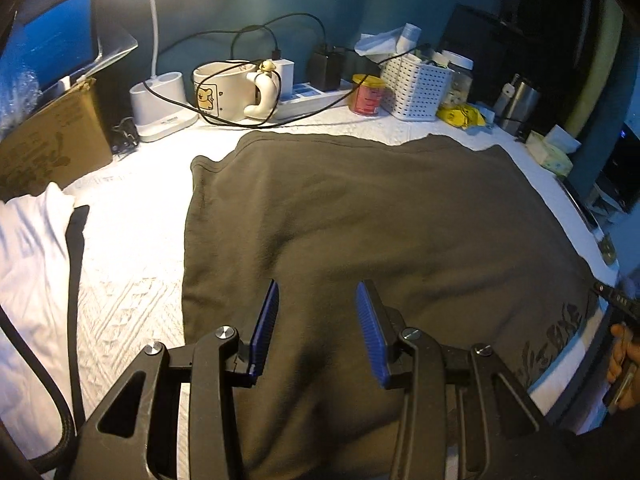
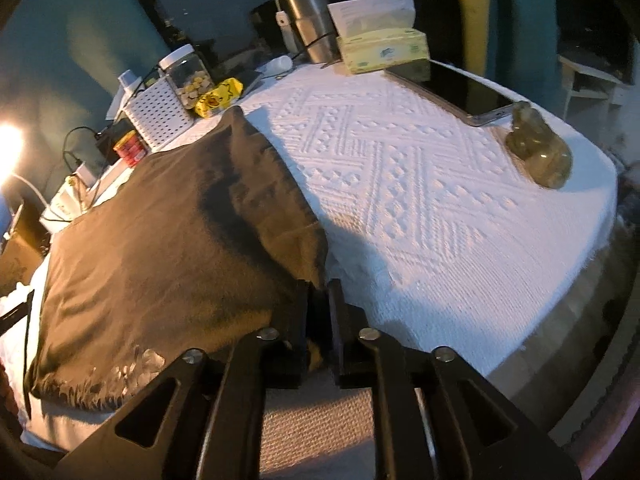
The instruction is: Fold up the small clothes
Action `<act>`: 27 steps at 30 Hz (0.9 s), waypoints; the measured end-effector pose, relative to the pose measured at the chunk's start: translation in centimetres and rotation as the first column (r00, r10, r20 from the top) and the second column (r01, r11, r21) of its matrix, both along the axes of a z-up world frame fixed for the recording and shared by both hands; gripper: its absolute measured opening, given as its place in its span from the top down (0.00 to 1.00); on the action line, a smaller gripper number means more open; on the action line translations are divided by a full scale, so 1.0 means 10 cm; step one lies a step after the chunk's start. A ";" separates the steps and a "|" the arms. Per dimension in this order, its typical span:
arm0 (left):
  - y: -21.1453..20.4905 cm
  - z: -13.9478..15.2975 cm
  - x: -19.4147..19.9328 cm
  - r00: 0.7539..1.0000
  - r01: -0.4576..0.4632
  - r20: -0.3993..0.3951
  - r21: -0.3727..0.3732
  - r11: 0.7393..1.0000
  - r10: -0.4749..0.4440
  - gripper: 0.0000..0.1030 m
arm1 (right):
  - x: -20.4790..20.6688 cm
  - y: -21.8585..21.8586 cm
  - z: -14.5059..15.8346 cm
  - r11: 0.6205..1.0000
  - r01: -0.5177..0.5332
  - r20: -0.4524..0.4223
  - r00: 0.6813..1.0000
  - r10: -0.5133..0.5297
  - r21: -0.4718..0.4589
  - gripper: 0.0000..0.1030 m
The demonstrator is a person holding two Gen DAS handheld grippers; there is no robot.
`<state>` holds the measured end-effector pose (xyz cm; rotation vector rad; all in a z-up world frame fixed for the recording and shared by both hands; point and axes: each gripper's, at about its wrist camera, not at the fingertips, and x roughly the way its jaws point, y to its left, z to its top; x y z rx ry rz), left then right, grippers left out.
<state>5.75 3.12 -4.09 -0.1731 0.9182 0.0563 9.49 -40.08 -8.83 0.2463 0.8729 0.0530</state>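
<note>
- Between my left hand-held gripper, jaws apart and empty, lies the dark olive-brown folded fabric garment, stretching ahead.
- Right hand-held gripper, slightly parted, straddles its corner, nearer.

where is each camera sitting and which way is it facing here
Left wrist: on the left gripper, looking down over the dark garment toward the mug; blue pads apart, and a hand shows at right.
Right wrist: on the right gripper, at the garment's corner, facing the phone; jaws narrowly apart.
Shared: garment, white basket, steel tumbler.
</note>
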 end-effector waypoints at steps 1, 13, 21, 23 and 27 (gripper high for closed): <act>0.03 -0.01 -0.01 1.000 0.004 0.000 -0.001 1.000 -0.004 0.61 | -0.02 0.02 0.02 1.000 0.015 -0.003 1.000 -0.015 -0.009 0.57; 0.37 -0.06 -0.08 0.999 0.044 0.022 -0.030 0.999 -0.044 0.61 | -0.34 0.27 0.28 0.990 0.101 0.013 0.995 -0.100 -0.097 0.38; 0.51 -0.13 -0.05 0.999 0.012 0.034 -0.047 0.999 -0.010 0.46 | -0.33 0.42 0.13 0.997 0.079 -0.063 0.995 -0.080 -0.021 0.38; 0.53 -0.14 -0.04 0.999 0.000 0.032 -0.048 0.999 0.001 0.46 | -0.30 0.42 0.07 0.996 0.088 -0.083 0.993 -0.088 -0.001 0.38; 0.60 -0.17 0.00 0.999 -0.034 0.016 -0.041 0.999 0.035 0.46 | -0.17 0.46 0.05 0.996 0.080 -0.072 0.994 -0.077 0.029 0.30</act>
